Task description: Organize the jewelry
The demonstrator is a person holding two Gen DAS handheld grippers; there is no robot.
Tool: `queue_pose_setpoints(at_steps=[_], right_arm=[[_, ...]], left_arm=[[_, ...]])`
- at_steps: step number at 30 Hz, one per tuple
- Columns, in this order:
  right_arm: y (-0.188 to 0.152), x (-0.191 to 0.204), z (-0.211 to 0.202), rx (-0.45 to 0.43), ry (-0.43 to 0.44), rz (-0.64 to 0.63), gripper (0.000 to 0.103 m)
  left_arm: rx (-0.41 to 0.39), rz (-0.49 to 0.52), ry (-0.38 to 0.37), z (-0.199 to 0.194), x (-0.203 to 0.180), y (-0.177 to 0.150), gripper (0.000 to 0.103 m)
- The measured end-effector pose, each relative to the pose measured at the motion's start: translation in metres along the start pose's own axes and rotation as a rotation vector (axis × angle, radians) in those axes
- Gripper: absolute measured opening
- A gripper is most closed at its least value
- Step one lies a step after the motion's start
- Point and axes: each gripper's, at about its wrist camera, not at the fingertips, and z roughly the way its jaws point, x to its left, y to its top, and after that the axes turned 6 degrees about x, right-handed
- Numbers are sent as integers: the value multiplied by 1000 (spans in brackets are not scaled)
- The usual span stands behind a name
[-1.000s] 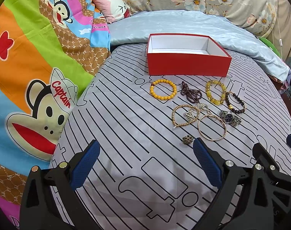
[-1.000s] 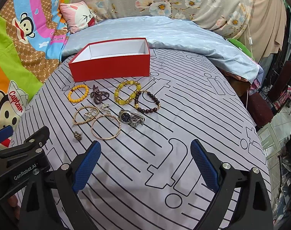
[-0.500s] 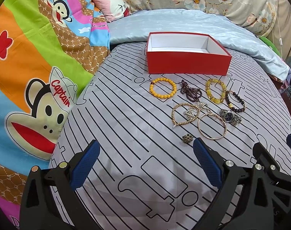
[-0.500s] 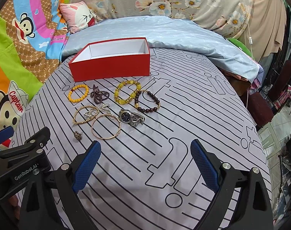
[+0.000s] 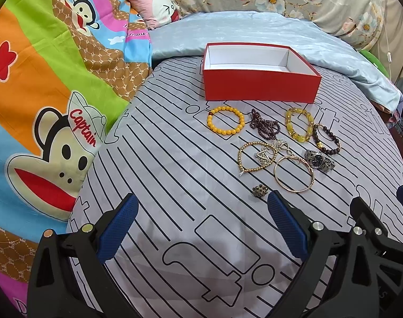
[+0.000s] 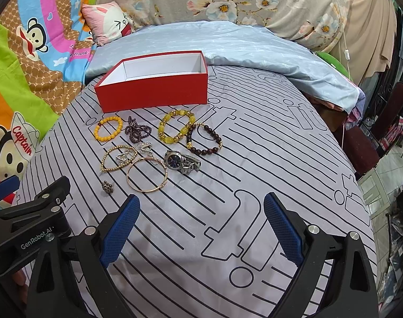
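Left gripper (image 5: 202,228) with blue ribbed pads spread wide, empty, hovering over the grey bedsheet printed with black lines (image 5: 174,185). Right gripper (image 6: 201,228) likewise wide open, nothing held, low over the same sheet. All jewelry out on the sheet, in front of the open red cardboard box with white interior (image 5: 259,84), box empty. Nearest the box, in a row: orange beaded bracelet (image 5: 225,124), dark purple beaded strand bunched up (image 5: 263,128), yellow chunky bead bracelet (image 5: 299,128), dark brown bead bracelet with gold accents (image 5: 327,139). Closer in: gold ball-chain bracelet (image 5: 250,157) around a small rhinestone piece (image 5: 263,156), thin rose-gold bangle (image 5: 293,174), silver wristwatch with dark dial (image 5: 319,159) just beside the bangle. Small dark clustered ring (image 5: 259,190) nearest, apart from the rest.
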Motion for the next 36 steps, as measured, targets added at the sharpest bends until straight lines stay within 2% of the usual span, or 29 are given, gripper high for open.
queue_pose_setpoints(at_steps=[36], right_arm=[[1,0,1,1,0,2,92]], left_arm=[[7,2,-4,2,-2,1,96]])
